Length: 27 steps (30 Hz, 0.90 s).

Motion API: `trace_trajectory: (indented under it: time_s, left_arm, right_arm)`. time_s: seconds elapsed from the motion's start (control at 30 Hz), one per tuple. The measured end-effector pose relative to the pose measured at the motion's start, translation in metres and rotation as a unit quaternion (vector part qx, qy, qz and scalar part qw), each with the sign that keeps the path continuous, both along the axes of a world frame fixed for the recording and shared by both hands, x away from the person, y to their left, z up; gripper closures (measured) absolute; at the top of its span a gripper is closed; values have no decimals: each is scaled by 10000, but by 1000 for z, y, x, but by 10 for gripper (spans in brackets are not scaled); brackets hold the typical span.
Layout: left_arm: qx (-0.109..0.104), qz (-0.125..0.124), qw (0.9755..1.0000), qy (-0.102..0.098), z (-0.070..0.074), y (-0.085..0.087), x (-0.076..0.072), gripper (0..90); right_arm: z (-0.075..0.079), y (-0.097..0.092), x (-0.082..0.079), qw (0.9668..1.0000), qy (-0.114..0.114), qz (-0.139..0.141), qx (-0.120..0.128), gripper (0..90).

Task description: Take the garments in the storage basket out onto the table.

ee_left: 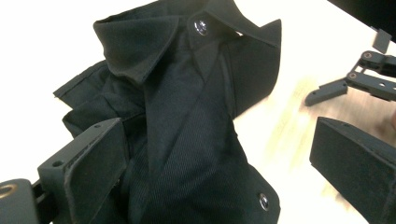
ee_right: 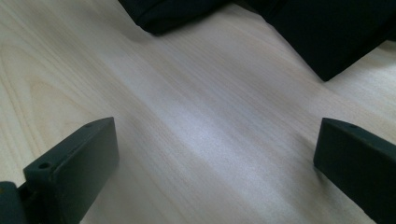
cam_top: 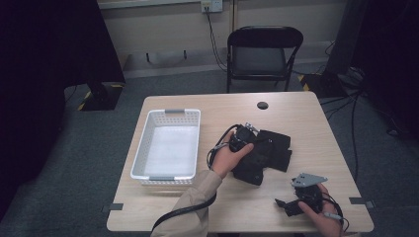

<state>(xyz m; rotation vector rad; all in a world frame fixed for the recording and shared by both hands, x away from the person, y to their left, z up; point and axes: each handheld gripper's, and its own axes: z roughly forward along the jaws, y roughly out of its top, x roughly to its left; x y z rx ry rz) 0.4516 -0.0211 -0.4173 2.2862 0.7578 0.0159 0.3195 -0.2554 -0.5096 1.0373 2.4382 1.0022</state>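
On the far left of the counter (cam_top: 232,207) sits a white plastic basket (cam_top: 170,143). It is a long box shape with lots of little holes in its walls, and nothing is in it. It looks hard and light.

Next to it, near the middle, a black shirt (cam_top: 264,153) lies in a crumpled heap on the pale wood. The cloth looks soft and thin, with fine lines woven in it. It has a stiff pointed collar and small shiny round snaps.

The left gripper (cam_top: 242,137) hangs right over the shirt. In the left gripper view its jaws are spread wide apart, one on each side of the shirt (ee_left: 187,126), and they are not squeezing it yet. I think the person is just about to grab the shirt. The next move would be to push down a bit and press the jaws together on a fold of cloth. Soft cloth slips, so a thick fold would be best.

On the right, the right gripper (cam_top: 291,203) rests low near the front edge, apart from the shirt. Its jaws are spread too, with bare smooth wood between them.
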Motion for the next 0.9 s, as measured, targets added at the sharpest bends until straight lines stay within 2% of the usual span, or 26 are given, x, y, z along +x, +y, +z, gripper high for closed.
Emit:
trace_trajectory:
  time_s: [0.3,0.73,0.9]
  left_arm:
    - [-33,-84,10000,-43,3,10,-7,35]
    - [-246,-68,9997,17,1,26,-18,35]
    - [-250,-173,9995,66,-1,30,-23,35]
  right_arm:
    - [0,0,0,10000,0,0,2,0]
    - [0,0,0,10000,3,-2,3,0]
    - [0,0,0,10000,4,-2,3,0]
